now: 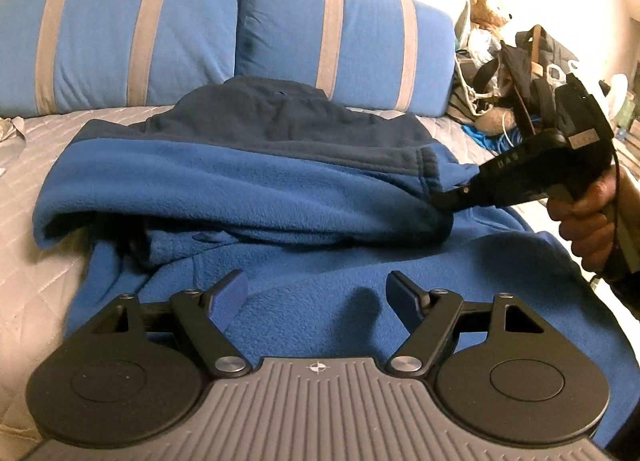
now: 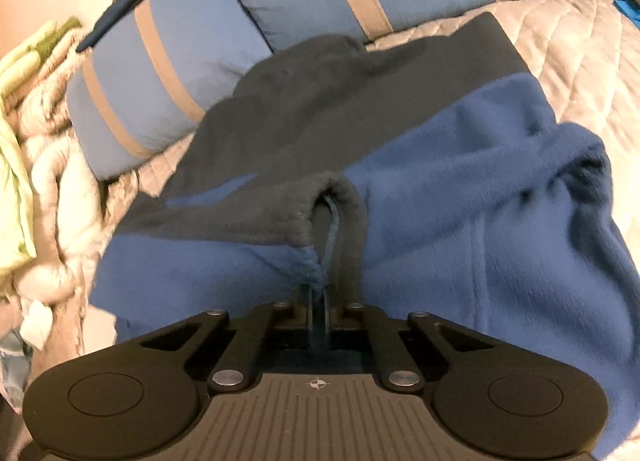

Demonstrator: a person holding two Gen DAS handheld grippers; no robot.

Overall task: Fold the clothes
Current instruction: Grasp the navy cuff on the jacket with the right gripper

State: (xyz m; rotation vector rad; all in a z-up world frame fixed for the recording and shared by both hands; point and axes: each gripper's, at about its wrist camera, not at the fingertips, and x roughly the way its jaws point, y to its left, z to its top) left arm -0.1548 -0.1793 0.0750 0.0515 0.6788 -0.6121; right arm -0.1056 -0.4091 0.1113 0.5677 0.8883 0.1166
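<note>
Nearest us, our left gripper [image 1: 320,295] hovers with its jaws spread wide and empty just over the blue fleece jacket [image 1: 256,189], which lies rumpled on the quilted bed [image 1: 48,245] in front of the striped pillows [image 1: 120,33]. We judge the fleece soft, light and floppy, so hems, cuffs and seams are the places to hold. Our right gripper [image 2: 319,293] is pressed together, pinching the dark cuffed edge [image 2: 320,261].

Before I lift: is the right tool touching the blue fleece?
Touching. The right wrist view shows the right tool shut on the blue fleece cuff edge.
</note>
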